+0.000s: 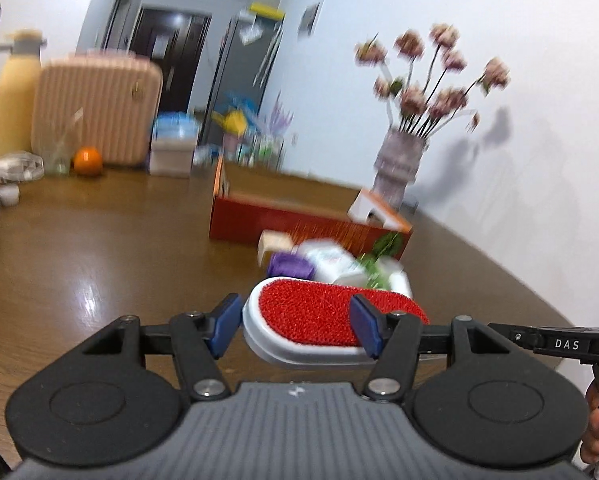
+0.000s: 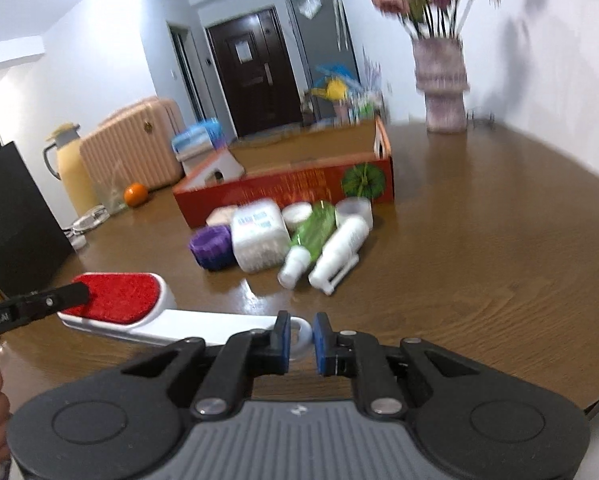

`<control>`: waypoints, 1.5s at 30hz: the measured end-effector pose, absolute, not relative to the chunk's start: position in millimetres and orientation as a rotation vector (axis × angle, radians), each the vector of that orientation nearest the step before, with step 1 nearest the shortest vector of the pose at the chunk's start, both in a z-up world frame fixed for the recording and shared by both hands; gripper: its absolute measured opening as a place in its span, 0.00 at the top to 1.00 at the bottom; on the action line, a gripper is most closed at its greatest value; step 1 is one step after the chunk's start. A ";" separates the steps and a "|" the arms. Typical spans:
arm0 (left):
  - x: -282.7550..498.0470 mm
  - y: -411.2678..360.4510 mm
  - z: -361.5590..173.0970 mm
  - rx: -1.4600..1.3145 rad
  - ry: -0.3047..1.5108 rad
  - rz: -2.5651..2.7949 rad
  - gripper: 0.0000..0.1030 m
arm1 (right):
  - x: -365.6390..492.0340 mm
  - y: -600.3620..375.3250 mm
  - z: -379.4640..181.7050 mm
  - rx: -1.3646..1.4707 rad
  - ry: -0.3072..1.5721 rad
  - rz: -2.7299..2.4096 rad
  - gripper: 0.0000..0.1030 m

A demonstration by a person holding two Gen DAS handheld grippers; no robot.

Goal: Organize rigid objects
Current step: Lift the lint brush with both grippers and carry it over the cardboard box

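Above the brown wooden surface [image 2: 479, 240], a white plastic lint brush with a red bristle pad [image 1: 319, 316], carried clear of the wood between both tools. Left gripper [image 1: 295, 326] clenched across the wide red head, blue pads against its white sides. Right gripper [image 2: 301, 342] clamped on the ring-shaped end of the brush's white handle, pads nearly together. Further on, near the middle of the surface, a huddle of small items: purple ribbed round container [image 2: 211, 246], white rectangular tub with blue print [image 2: 259, 236], green bottle with white cap [image 2: 311, 236], white spray bottle [image 2: 341, 254] lying on its side, all close together. Just behind them, an open red cardboard box with a green melon picture [image 2: 299, 188], flaps up. Beyond, by the wall, a pale vase of pink flowers [image 1: 399, 168]; at far left, an orange fruit [image 1: 87, 160] before a pink ribbed suitcase [image 1: 99, 108].
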State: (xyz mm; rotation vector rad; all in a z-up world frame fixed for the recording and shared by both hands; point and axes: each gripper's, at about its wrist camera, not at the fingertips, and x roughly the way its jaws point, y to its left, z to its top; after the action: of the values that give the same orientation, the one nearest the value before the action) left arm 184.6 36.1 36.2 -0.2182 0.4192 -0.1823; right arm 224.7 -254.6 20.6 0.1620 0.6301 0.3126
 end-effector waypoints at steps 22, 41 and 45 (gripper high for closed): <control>137.9 25.7 73.2 -0.182 0.257 -0.219 0.41 | 155.2 -262.7 68.0 0.159 0.406 0.272 0.87; 379.0 37.7 88.7 -0.165 0.313 -0.186 0.42 | 383.9 -243.6 86.9 0.117 0.420 0.257 0.87; 440.0 39.9 72.8 -0.176 0.377 -0.177 0.42 | 449.1 -239.1 77.1 0.127 0.469 0.254 0.87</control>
State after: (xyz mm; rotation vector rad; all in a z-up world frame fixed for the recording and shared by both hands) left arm 440.0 39.9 72.8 -0.1759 0.3770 -0.1774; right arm 449.1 -239.1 77.1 0.1268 0.4694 0.2541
